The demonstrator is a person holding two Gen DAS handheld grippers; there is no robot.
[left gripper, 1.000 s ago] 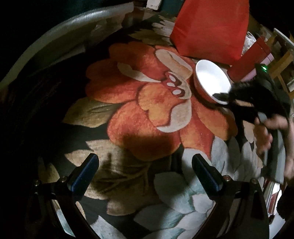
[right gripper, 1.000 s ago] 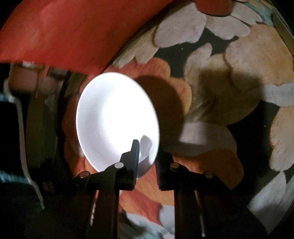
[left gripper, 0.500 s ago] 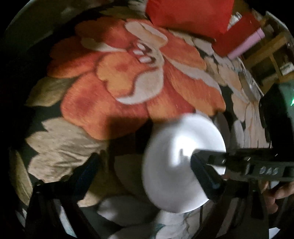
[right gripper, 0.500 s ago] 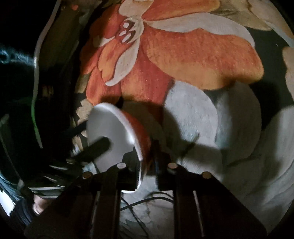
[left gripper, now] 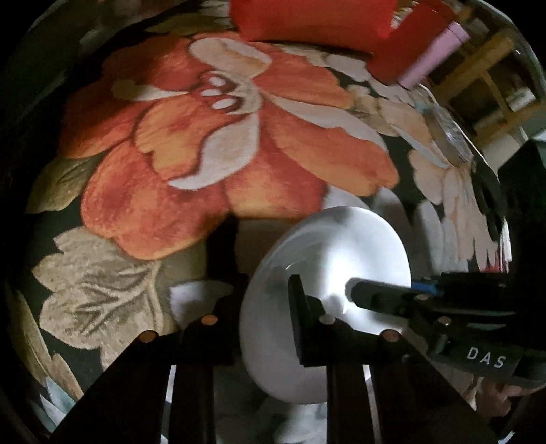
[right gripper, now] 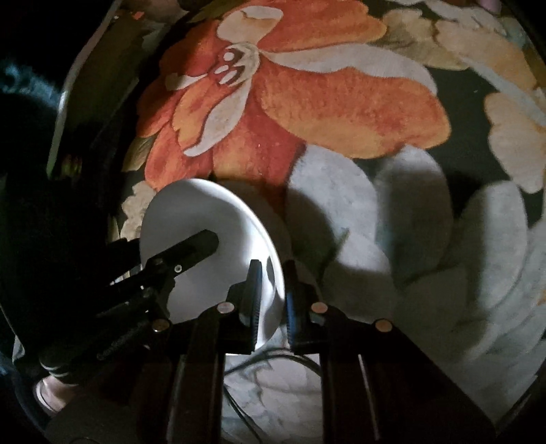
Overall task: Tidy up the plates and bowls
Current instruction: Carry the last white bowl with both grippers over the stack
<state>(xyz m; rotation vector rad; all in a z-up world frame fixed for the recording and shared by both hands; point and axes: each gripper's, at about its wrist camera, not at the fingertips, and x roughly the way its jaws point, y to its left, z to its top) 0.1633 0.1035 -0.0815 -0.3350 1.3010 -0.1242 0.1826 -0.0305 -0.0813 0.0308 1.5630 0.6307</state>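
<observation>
A white bowl [left gripper: 327, 259] with a red outside hangs tilted just above the floral rug [left gripper: 191, 160]. My right gripper [right gripper: 273, 273] is shut on the bowl's [right gripper: 201, 211] near rim, one finger inside and one outside. In the left wrist view the right gripper [left gripper: 355, 293] reaches in from the right. My left gripper [left gripper: 259, 273] is closing its jaws on the opposite rim, with the bowl wall between the pads. Its inner finger [right gripper: 201, 244] lies across the white inside in the right wrist view. The outer finger is hidden behind the bowl there.
A red bag [left gripper: 307, 17] and a red and pink box [left gripper: 419, 58] lie at the rug's far edge. Wooden furniture [left gripper: 484, 78] stands at the right. A thin cable [right gripper: 266, 362] runs on the rug under the bowl. A person's hand [right gripper: 51, 392] holds the left gripper.
The right gripper carried the bowl from beside the red bag to the near part of the rug. The left gripper's wide jaws came in around the bowl's other rim.
</observation>
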